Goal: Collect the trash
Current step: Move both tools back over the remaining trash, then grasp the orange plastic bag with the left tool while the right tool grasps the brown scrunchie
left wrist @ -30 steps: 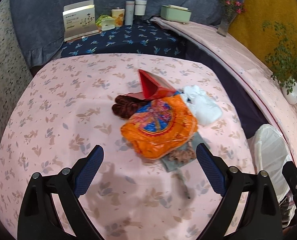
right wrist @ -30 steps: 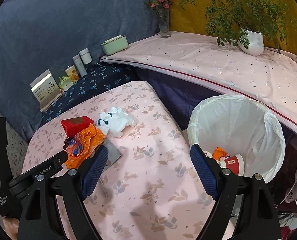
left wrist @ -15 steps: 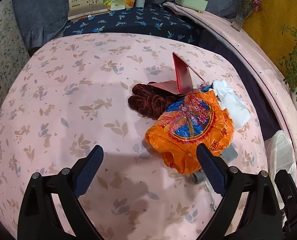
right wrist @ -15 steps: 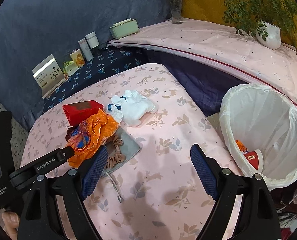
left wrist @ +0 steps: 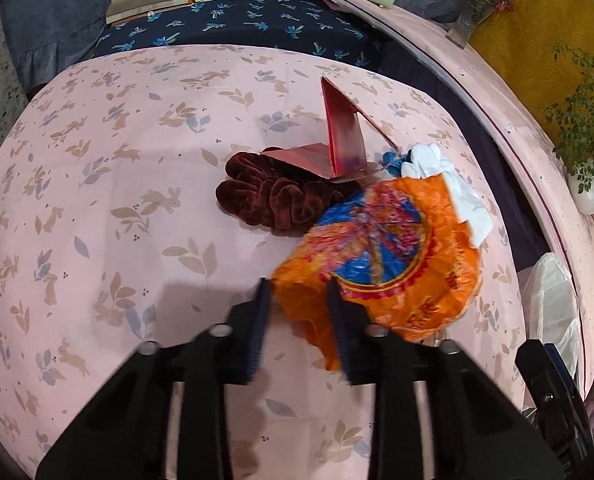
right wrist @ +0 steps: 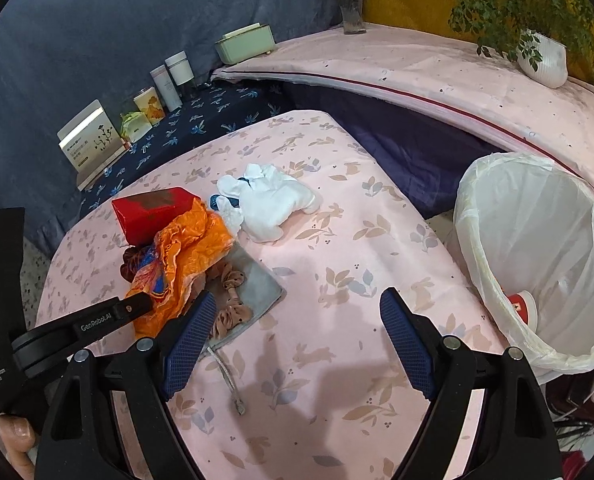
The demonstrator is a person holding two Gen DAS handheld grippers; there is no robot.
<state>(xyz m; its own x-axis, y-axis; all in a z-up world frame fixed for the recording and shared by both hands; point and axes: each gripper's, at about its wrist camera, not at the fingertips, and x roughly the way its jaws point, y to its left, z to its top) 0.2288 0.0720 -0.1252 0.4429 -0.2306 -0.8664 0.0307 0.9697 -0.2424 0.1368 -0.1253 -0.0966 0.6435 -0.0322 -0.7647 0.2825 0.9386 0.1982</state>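
Left wrist view: left gripper (left wrist: 299, 300) low over the pink rabbit-print table (left wrist: 97, 208), jaws drawn in on the near edge of the orange wrapper (left wrist: 381, 256), a fold of it pinched between the blue pads; somewhat motion-blurred, so probably gripped rather than merely touched. Wrapper toward the table's right edge, overlapping a dark red scrunchie (left wrist: 273, 200) on its left. Behind both, an open red box (left wrist: 337, 136), flap upright. White cloth (left wrist: 453, 184) at the wrapper's far right side, touching it. White bin liner (left wrist: 553, 296) past the table's right edge.

Right wrist view: right gripper (right wrist: 297, 340) above the table's near edge, jaws spread wide with nothing between them. Left gripper (right wrist: 109, 316) reaching in from the left edge onto the orange wrapper (right wrist: 185, 256). Wrapper lying partly over a grey cloth (right wrist: 257, 284) with a spotted tan scrunchie (right wrist: 229, 312) on it. Red box (right wrist: 153, 212) behind the wrapper, white cloth (right wrist: 273, 200) near the table's middle. Lined trash bin (right wrist: 537, 248) just beside the table's right edge, a red-and-white cup (right wrist: 523, 306) at its bottom.
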